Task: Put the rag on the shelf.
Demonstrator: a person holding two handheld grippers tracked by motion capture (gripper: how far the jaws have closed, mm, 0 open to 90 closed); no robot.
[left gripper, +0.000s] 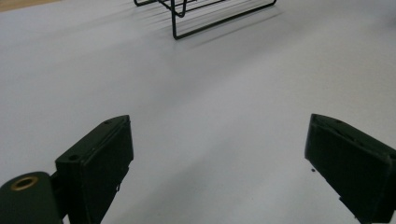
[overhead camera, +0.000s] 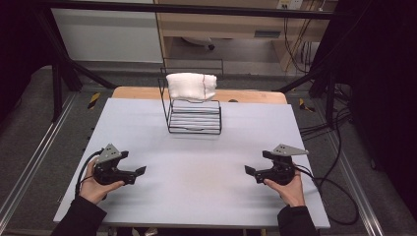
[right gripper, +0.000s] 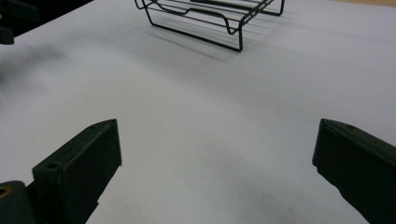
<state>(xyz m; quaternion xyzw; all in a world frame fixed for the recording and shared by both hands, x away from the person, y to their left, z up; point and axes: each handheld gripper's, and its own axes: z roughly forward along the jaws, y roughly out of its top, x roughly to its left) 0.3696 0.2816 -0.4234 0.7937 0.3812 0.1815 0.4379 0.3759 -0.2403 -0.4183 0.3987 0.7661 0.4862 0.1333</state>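
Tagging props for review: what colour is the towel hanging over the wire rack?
White; the towel shows best in the high view.

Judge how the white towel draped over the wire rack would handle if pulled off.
The white towel sags over the black wire rack, so it is probably floppy and light. Its cloth may snag on the wires, and the thin-framed rack could slide or tip if tugged.

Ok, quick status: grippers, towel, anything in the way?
Left gripper and right gripper open, empty, low over table. White towel draped on wire rack. Nothing between.
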